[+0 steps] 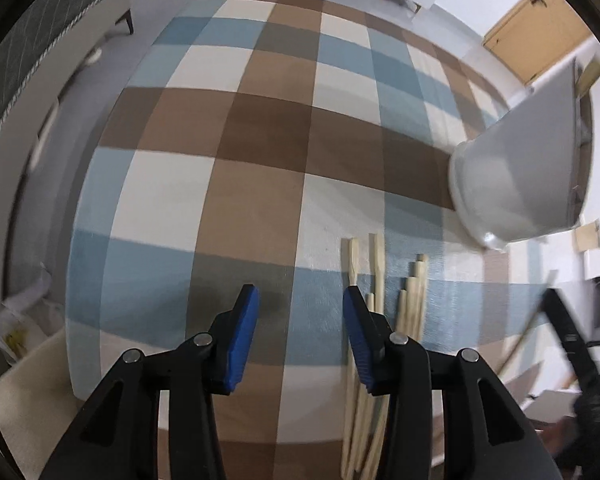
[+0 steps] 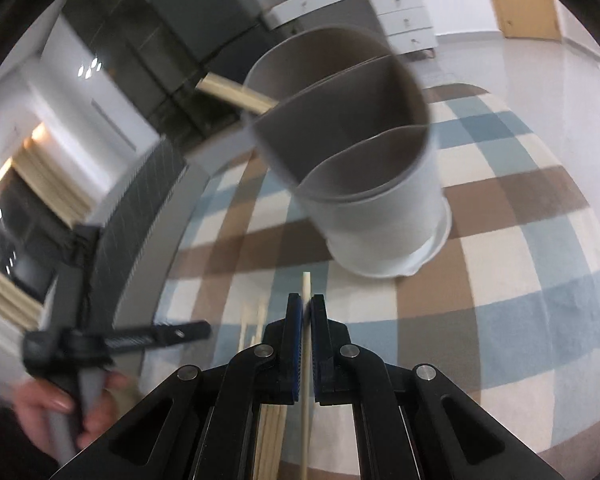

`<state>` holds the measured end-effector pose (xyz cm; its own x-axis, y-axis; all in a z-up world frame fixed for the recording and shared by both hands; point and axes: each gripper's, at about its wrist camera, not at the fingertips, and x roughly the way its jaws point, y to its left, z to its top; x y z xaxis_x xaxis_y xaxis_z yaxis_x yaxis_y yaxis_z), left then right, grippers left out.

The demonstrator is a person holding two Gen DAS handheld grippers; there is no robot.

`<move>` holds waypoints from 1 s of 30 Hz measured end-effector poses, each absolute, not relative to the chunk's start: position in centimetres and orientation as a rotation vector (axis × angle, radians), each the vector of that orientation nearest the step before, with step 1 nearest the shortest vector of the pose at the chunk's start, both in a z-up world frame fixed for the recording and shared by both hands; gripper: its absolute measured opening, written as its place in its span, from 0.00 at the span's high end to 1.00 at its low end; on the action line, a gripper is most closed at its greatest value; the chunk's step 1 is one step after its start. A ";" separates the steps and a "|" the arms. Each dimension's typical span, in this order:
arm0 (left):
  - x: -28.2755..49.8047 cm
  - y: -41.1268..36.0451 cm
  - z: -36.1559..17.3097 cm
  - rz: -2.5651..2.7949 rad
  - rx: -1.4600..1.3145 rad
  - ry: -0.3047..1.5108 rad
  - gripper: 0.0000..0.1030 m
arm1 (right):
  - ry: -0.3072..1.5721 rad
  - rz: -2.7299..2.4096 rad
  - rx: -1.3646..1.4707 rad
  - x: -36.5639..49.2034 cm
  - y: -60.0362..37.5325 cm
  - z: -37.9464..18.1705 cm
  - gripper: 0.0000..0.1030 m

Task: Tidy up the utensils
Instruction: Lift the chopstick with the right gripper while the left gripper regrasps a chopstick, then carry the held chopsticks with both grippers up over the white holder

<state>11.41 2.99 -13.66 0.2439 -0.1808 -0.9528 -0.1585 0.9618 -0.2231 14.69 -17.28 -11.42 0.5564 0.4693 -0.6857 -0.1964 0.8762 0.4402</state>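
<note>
Blue-padded fingers of the left claw [image 1: 301, 322] stand spread and empty over the checked surface [image 1: 236, 168], with a bundle of wooden chopsticks [image 1: 374, 304] lying just beside its right finger, well short of the white utensil holder [image 1: 516, 176]. From the right wrist, the right claw [image 2: 306, 336] is clenched on a single chopstick [image 2: 305, 364] pointing toward the divided holder [image 2: 380, 184] — one pale stick [image 2: 236, 94] already leans inside. Judging by this, sorting has barely begun — most sticks remain on the cloth.
</note>
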 end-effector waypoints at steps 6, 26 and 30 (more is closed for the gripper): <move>12.6 1.8 -14.6 0.022 -0.224 1.321 0.64 | 0.821 0.408 0.413 14.3 -18.8 -10.1 0.97; 14.0 -0.5 -15.0 0.055 -0.112 1.315 0.93 | 0.761 0.382 0.473 12.8 -20.8 -7.7 0.97; 14.5 -0.8 -15.0 0.027 -0.124 1.317 0.99 | 0.752 0.384 0.452 12.7 -20.6 -7.4 0.97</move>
<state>14.51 -0.79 -14.95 0.2522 -0.0511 -0.9663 -0.0902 0.9930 -0.0761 12.71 -20.58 -7.43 0.6703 0.4848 -0.5618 -0.1703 0.8374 0.5194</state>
